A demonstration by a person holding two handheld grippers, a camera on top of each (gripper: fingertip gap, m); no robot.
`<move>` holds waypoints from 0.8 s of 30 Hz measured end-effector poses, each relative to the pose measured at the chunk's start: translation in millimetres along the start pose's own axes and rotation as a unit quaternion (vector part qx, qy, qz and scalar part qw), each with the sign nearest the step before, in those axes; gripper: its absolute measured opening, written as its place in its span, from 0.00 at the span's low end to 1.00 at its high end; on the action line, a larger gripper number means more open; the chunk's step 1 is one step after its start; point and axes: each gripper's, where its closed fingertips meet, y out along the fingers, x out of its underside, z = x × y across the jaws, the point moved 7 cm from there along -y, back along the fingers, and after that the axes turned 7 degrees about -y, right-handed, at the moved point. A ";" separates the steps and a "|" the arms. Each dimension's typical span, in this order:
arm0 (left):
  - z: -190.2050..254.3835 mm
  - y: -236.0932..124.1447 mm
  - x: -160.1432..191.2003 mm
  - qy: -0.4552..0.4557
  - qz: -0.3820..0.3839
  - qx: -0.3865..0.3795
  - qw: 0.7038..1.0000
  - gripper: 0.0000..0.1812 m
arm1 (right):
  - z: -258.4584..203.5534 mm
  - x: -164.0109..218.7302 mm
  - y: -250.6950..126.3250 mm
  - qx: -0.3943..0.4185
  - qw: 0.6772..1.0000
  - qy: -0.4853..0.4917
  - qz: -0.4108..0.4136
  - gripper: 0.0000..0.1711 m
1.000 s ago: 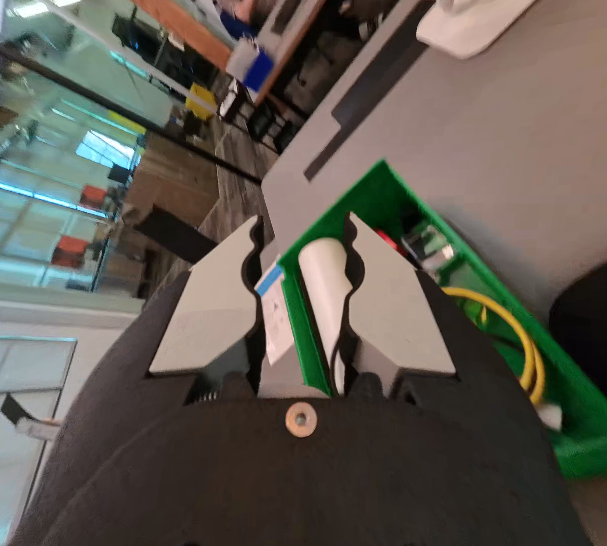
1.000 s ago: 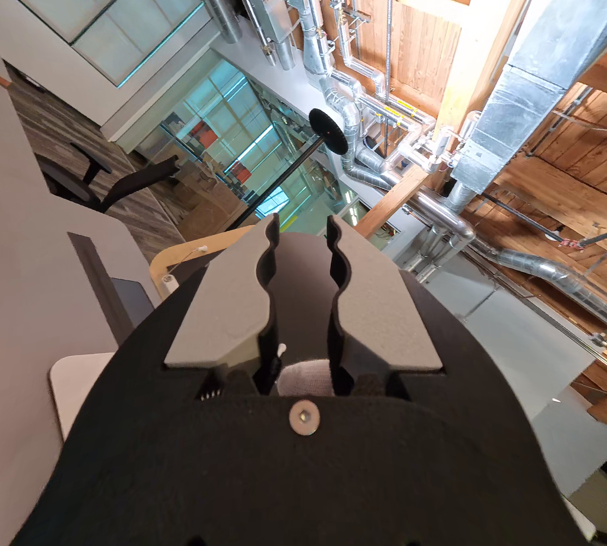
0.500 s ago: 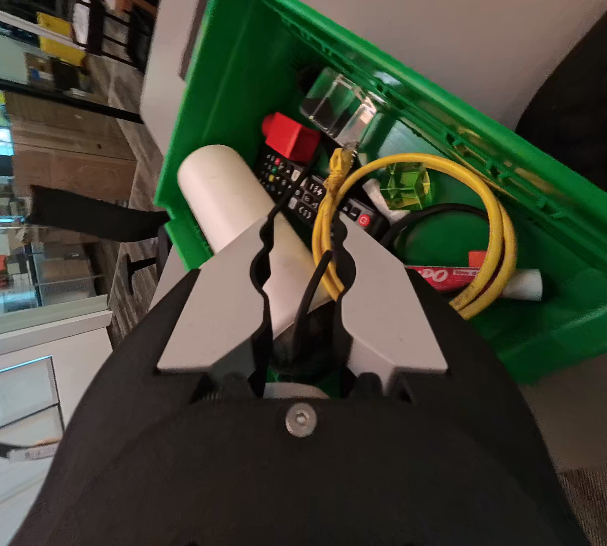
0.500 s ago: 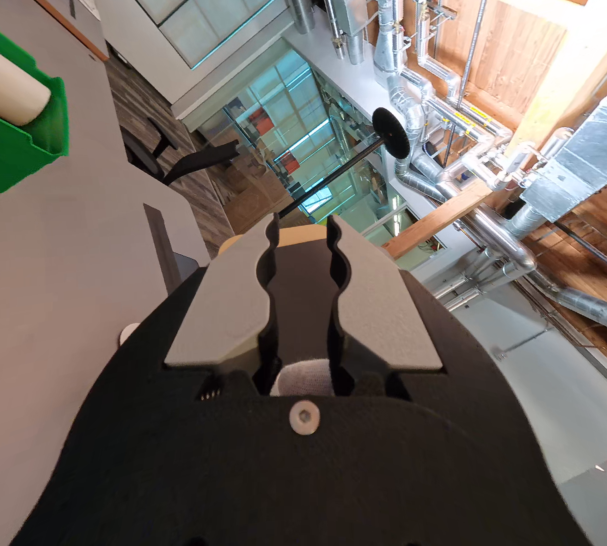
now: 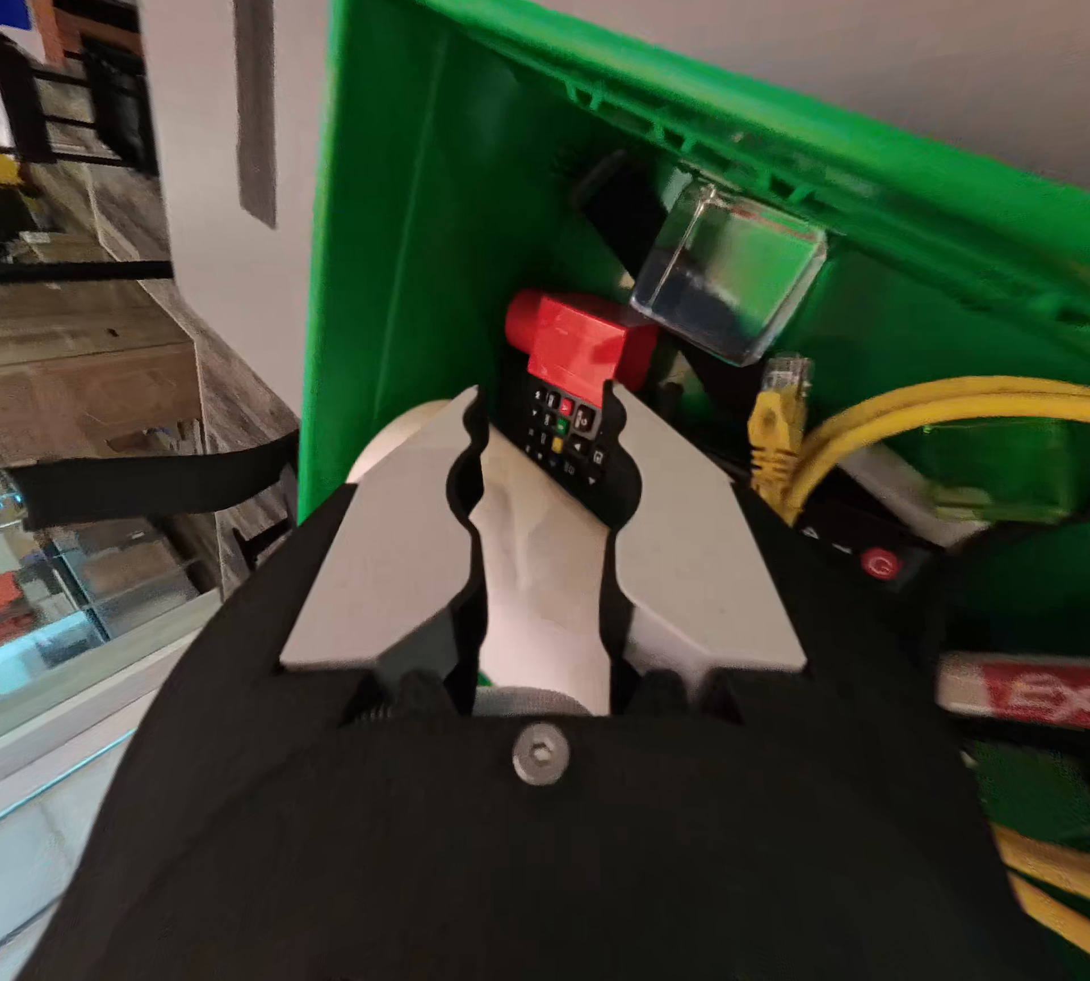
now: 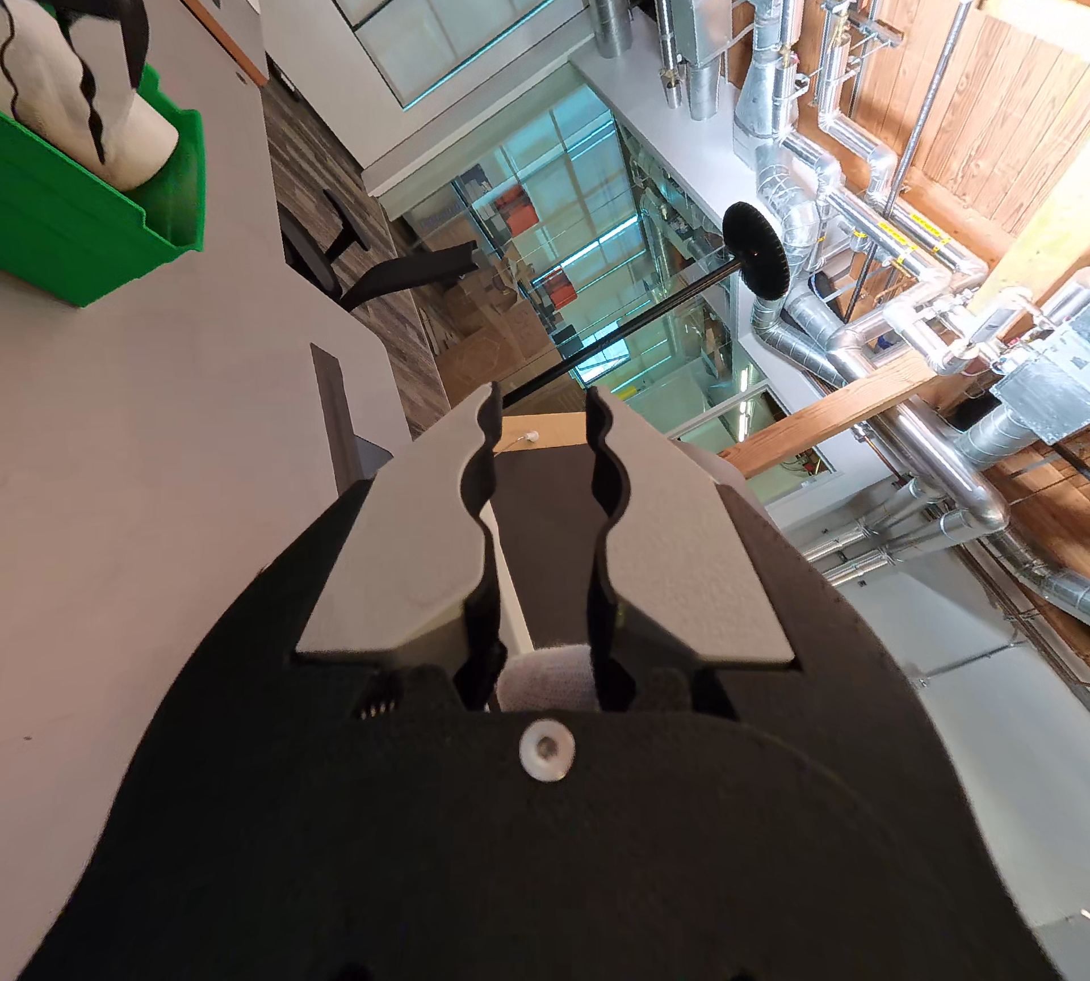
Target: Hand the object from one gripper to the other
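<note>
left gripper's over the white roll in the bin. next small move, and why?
Probably close the left gripper on the white roll: its fingers already straddle it in the green bin, apparently not yet pinching. The right gripper is open, empty and well away.

Yellow cable [image 5: 920,410] — cut off, right edge

White cylinder [image 5: 539,569], seemingly tilted, in green bin [image 5: 413,198]

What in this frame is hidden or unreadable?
- Left wrist view: left gripper covers most of the white cylindrical roll; contact unclear.
- Black remote control: far end under the red block.
- Right wrist view: green plastic bin contents hidden by its wall.
</note>
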 end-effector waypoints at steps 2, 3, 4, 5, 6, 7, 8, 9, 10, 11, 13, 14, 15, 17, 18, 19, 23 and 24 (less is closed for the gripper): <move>3.6 12.6 -0.8 0.022 -0.002 0.014 1.000 0.18 | 0.6 1.2 -0.2 0.000 1.000 0.003 0.001 0.15; 1.4 13.1 -2.3 0.022 0.005 0.005 1.000 0.19 | 0.6 1.9 -0.3 0.000 1.000 0.005 0.001 0.15; -2.4 13.0 -2.7 0.023 0.005 -0.009 1.000 0.22 | 0.4 2.6 -0.1 0.000 1.000 0.006 0.002 0.15; -3.1 13.6 -2.1 0.026 -0.001 -0.012 1.000 0.21 | -0.2 3.3 0.3 -0.001 1.000 0.007 0.001 0.15; 0.3 13.6 -2.6 0.031 0.000 0.004 0.999 0.17 | -1.2 3.9 0.8 -0.003 1.000 0.008 0.001 0.15; 1.5 13.1 -3.6 0.035 0.006 0.014 0.999 0.24 | -2.3 4.5 1.3 -0.005 1.000 0.007 0.000 0.15; 1.3 12.3 -3.9 0.033 0.005 0.023 0.999 0.25 | -3.6 5.0 1.9 -0.006 1.000 0.005 -0.001 0.15; 2.3 10.7 -5.6 0.032 0.013 0.038 0.999 0.26 | -4.8 5.3 2.4 -0.008 1.000 0.003 -0.002 0.15; 3.1 10.2 -7.8 0.028 0.021 0.050 0.998 0.26 | -5.9 5.4 2.9 -0.009 1.000 0.000 -0.003 0.15; 3.0 12.6 -8.0 0.030 0.015 0.050 0.998 0.25 | -6.8 5.3 3.2 -0.010 1.000 -0.003 -0.004 0.15; 3.8 22.5 -4.4 0.049 -0.020 0.042 0.998 0.24 | -7.8 4.3 3.5 -0.011 1.000 -0.007 -0.004 0.15; 4.9 26.9 -3.6 0.057 -0.033 0.043 0.997 0.24 | -8.0 3.7 3.4 -0.011 1.000 -0.009 -0.003 0.15; 4.4 30.0 -3.9 0.064 -0.041 0.036 0.996 0.23 | -8.0 3.2 3.2 -0.011 1.000 -0.011 -0.003 0.15; 0.7 33.4 -6.5 0.065 -0.045 0.013 0.997 0.13 | -7.4 2.2 2.6 -0.010 1.000 -0.014 -0.002 0.15; 0.4 34.0 -7.6 0.062 -0.043 0.010 0.997 0.13 | -7.1 1.6 2.2 -0.009 1.000 -0.014 0.000 0.15; -0.7 33.1 -8.4 0.063 -0.040 -0.002 0.997 0.11 | -6.6 1.1 1.9 -0.009 1.000 -0.013 0.001 0.15; -14.2 21.4 -9.9 0.036 -0.010 -0.067 0.997 0.00 | -4.6 0.2 0.7 -0.006 1.000 -0.016 0.003 0.14; -18.8 17.3 -10.2 0.033 0.000 -0.092 0.995 0.00 | -4.1 -0.3 0.4 -0.006 1.000 -0.015 0.004 0.14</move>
